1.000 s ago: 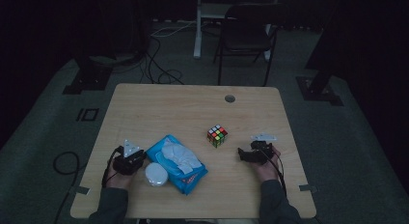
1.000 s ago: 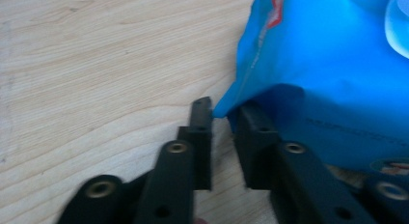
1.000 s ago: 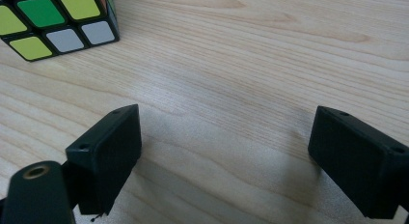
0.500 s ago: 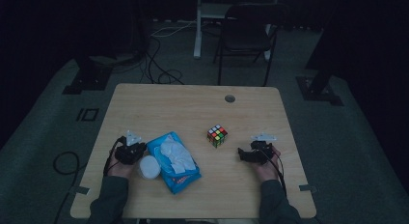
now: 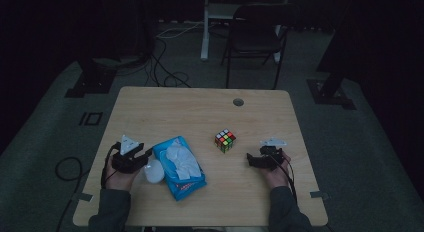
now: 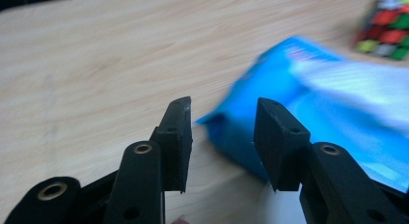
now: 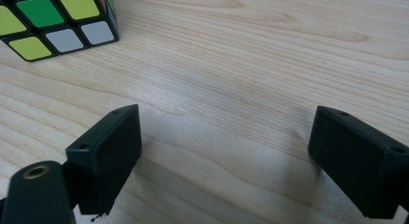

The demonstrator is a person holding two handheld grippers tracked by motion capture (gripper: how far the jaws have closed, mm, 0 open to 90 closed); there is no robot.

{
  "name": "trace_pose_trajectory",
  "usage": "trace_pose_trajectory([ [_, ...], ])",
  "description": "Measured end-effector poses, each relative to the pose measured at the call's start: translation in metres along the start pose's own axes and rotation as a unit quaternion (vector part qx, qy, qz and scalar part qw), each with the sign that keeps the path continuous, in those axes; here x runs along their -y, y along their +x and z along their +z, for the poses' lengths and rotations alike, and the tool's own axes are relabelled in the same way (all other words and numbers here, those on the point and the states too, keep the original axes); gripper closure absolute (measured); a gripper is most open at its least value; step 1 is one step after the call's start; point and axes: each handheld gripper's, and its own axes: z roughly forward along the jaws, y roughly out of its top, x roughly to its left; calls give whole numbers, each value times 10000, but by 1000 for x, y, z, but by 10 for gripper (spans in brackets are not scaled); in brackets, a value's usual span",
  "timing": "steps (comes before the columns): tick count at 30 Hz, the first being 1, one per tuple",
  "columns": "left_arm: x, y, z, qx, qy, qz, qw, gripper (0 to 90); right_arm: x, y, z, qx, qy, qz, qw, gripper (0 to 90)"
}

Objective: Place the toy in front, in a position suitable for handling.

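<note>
A blue tissue pack [image 5: 178, 167] with a white tissue on top lies diagonally on the wooden table [image 5: 200, 112], left of centre. Just left of it, my left gripper [image 5: 145, 158] points at the pack's near corner. In the left gripper view its jaws have just been opening; the left gripper [image 6: 224, 105] is open, and the blurred blue pack [image 6: 289, 108] lies just beyond the tips, with no pad pressing on it. A Rubik's cube [image 5: 225, 140] stands mid-table. The right gripper [image 5: 250, 160] rests open to the cube's right, bare wood between the jaws of the right gripper [image 7: 226, 122], the cube [image 7: 58, 21] ahead to the left.
A white round object [image 5: 154, 171] sits between the left gripper and the pack. A cable hole [image 5: 238, 101] marks the table's far side. A dark chair [image 5: 257, 37] and floor cables lie beyond the far edge.
The left hand has shifted slightly away from the front edge. The blue pack has swung to a steeper diagonal, and the white round object has moved with it. The right hand stayed still.
</note>
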Motion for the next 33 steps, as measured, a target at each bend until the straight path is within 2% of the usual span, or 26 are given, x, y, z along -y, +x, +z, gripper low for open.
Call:
trace_pose_trajectory([
  [5,-1,-28,-11,350,-106,198,9991,584,0,0,0,0,1,-1,10000,113],
  [11,5,-51,-18,602,-101,351,9975,574,0,0,0,0,-1,0,10000,113],
  [13,8,-56,-20,592,-66,414,9974,566,0,0,0,1,0,-1,10000,113],
  [16,12,-60,-20,632,4,464,9969,556,0,0,0,0,1,-2,10000,113],
  [19,17,-61,-17,521,188,577,9968,553,0,0,0,1,0,-1,10000,113],
  [26,21,-59,-15,439,230,636,9967,575,0,0,0,0,0,-2,10000,113],
  [28,21,-57,-15,401,242,624,9969,575,0,0,0,-1,1,-1,10000,113],
  [33,19,-45,-11,120,292,475,9984,589,0,0,0,0,0,-2,10000,113],
])
